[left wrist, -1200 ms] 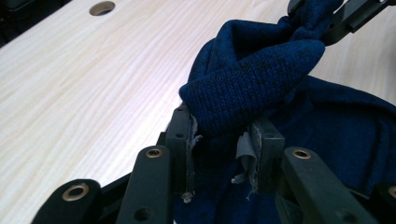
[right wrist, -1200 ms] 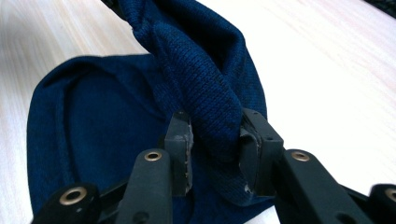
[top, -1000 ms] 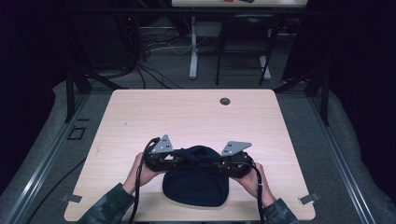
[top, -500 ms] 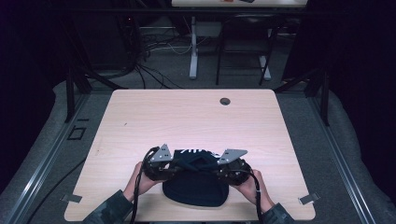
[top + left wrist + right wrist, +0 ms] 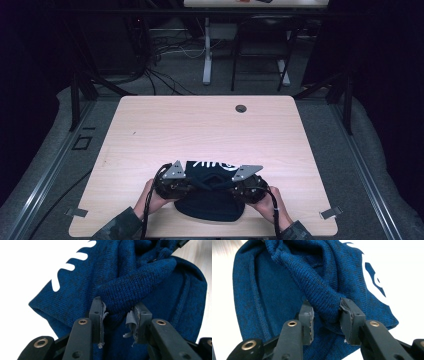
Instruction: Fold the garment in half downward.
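Observation:
A dark blue knit beanie (image 5: 210,197) with white lettering lies near the table's front edge. My left gripper (image 5: 186,184) pinches a bunched fold of its left rim, and my right gripper (image 5: 239,186) pinches the opposite side. In the left gripper view the blue knit beanie (image 5: 140,285) is squeezed between the jaws of the left gripper (image 5: 117,316), white stripes at upper left. In the right gripper view a thick roll of the beanie (image 5: 287,282) sits clamped in the right gripper (image 5: 327,315).
The light wood table (image 5: 200,130) has a round cable hole (image 5: 241,108) near its far edge. A person's hands (image 5: 272,202) come in from the bottom. Cables and desk legs stand on the floor beyond the table.
Both grippers have drawn back toward the front edge with the beanie, folding its rim over so the white lettering now faces up.

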Demonstrator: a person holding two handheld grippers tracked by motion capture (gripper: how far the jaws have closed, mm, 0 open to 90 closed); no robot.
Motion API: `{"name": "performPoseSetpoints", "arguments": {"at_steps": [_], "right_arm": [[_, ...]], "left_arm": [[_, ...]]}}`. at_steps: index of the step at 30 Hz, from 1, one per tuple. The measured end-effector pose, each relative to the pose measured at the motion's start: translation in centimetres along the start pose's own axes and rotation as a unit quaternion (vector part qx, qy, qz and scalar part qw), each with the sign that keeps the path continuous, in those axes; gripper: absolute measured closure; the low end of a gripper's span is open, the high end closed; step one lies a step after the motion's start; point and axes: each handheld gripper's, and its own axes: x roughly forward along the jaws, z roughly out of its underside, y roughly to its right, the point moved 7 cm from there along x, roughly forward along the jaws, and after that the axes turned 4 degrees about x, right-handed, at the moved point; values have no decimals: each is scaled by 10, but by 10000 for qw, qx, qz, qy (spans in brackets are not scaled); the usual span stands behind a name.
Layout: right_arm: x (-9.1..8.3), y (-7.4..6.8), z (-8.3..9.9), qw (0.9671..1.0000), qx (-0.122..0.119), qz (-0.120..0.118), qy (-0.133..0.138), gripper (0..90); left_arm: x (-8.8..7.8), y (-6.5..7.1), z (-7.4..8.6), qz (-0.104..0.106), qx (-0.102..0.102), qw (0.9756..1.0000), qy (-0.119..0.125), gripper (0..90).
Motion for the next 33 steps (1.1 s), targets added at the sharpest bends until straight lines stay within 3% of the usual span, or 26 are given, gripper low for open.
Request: {"name": "performPoseSetpoints", "arguments": {"at_steps": [21,29,33], "right_arm": [[7,-3,14,9997,111,-157,-174,602],[4,-5,14,9996,166,-136,-206,546],[4,-5,16,9995,163,-139,-230,549]], "left_arm": [[8,6,12,109,-120,9997,-169,638],[-1,8,10,180,-240,9994,-164,506],[-13,10,1,163,-210,9996,-62,442]]}}
